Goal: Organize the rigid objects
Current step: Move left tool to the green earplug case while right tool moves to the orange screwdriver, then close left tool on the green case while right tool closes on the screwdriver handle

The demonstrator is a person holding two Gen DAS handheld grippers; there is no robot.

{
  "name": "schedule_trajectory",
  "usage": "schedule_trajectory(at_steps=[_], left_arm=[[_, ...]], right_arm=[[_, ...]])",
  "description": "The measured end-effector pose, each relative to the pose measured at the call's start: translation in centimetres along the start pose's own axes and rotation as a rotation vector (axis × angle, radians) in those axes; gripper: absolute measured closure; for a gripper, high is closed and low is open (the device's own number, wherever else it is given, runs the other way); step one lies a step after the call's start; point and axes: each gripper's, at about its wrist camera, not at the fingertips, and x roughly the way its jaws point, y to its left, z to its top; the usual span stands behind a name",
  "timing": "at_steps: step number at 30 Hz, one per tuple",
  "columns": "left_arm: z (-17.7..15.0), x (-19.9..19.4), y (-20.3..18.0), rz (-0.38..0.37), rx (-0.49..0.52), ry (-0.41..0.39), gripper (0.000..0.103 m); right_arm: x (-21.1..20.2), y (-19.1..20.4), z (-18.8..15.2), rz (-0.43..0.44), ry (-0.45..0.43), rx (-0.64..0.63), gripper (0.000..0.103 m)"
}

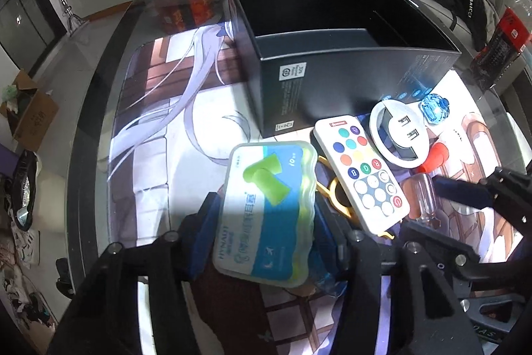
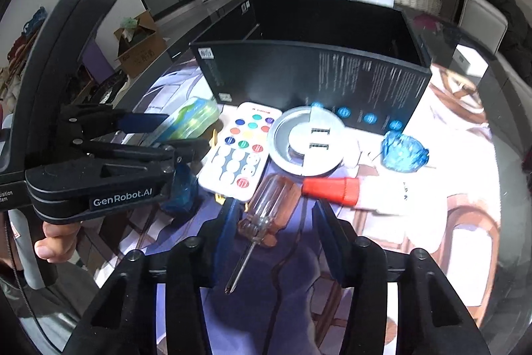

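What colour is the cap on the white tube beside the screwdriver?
Orange-red cap, on the white tube. Shows best in the right wrist view.

A dark glass desk (image 1: 99, 108) carries a big picture mat (image 1: 173, 135). On the mat stands an open black box (image 1: 332, 79). In front of the box lie a white remote (image 1: 362, 168) with coloured buttons, a round white plug ring (image 1: 399, 135), a blue glass gem (image 1: 435, 108), a white tube (image 2: 362, 191) with a red cap, a clear-handled screwdriver (image 2: 262, 215) and a see-through case (image 1: 269, 208) with green bits inside.
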Motion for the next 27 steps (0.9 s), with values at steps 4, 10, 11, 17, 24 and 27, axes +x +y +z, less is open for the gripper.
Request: schedule_trajectory(at_steps=[4,10,11,17,24,27], left_arm=[[-0.8,-0.4,0.0,-0.006,-0.007,0.016,0.050],[-3.6,-2.1,-2.3,0.029,0.051,0.000,0.050],[-3.9,-2.4,-2.9,0.036,0.070,-0.009,0.051],[-4.8,-3.8,-6.1,-0.002,0.141,-0.032,0.052],[-4.3,-2.5,-6.3,0.027,0.152,-0.008,0.051],[-3.9,-2.0,-5.7,0.001,0.132,0.001,0.051]], right_arm=[[-0.2,0.1,-0.4,0.014,0.013,-0.025,0.074],[-1.7,-0.9,-1.3,0.025,0.037,-0.030,0.076],[-1.9,-1.0,-1.6,0.030,0.041,-0.030,0.076],[-2.7,-1.7,-3.4,0.034,0.068,-0.018,0.076],[-2.2,-1.2,-3.4,0.020,0.067,-0.036,0.048],[-1.7,-1.1,-3.0,0.022,0.070,-0.038,0.047]])
